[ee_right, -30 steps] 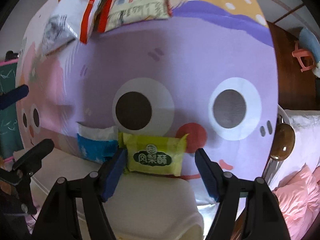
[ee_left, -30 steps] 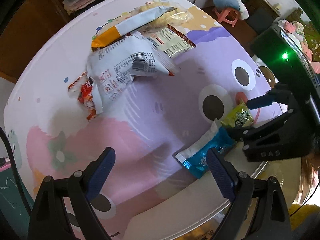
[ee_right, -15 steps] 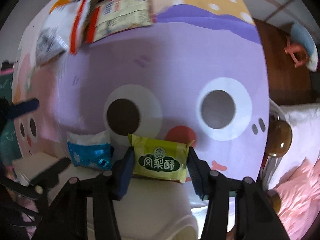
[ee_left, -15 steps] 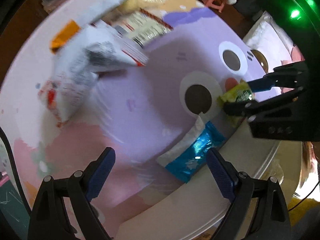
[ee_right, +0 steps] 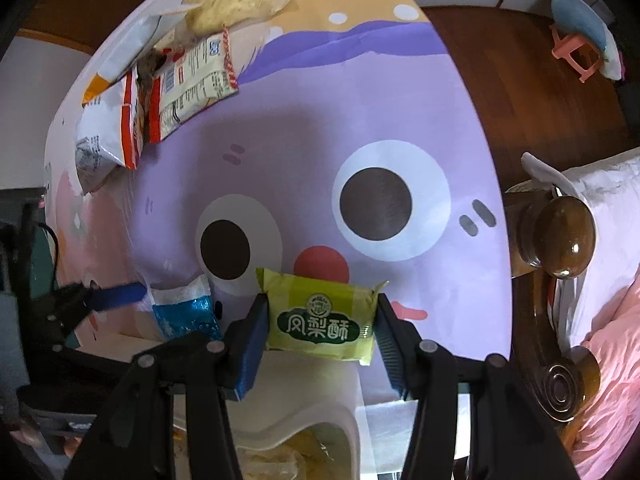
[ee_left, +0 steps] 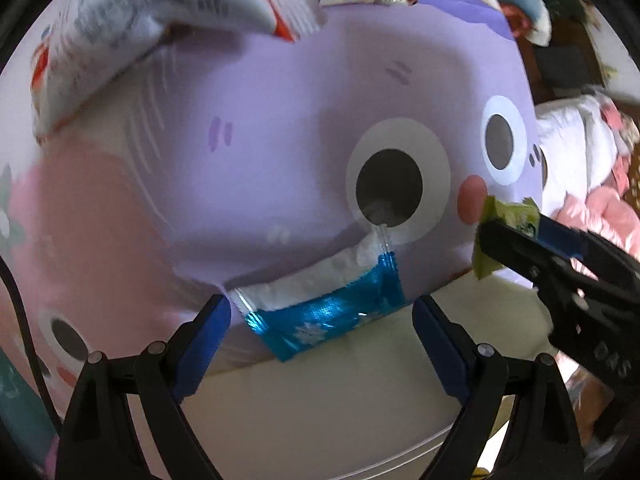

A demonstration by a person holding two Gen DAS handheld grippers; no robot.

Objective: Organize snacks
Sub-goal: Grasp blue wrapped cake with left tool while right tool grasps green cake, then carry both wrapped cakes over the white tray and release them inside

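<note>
Gripping a yellow-green pineapple cake packet [ee_right: 322, 318] at the table's [ee_right: 360, 120] near edge, the right gripper [ee_right: 320, 330] is clamped; the left gripper [ee_left: 320, 320] straddles, fingers spread, a blue snack packet [ee_left: 324, 318].

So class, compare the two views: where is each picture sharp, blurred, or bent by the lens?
Left wrist view: the white snack bags at the top are motion-smeared, the blue packet sharper. Right wrist view: the green pineapple-cake packet reads crisply; the tablecloth bulges, fisheye-bent.
</note>
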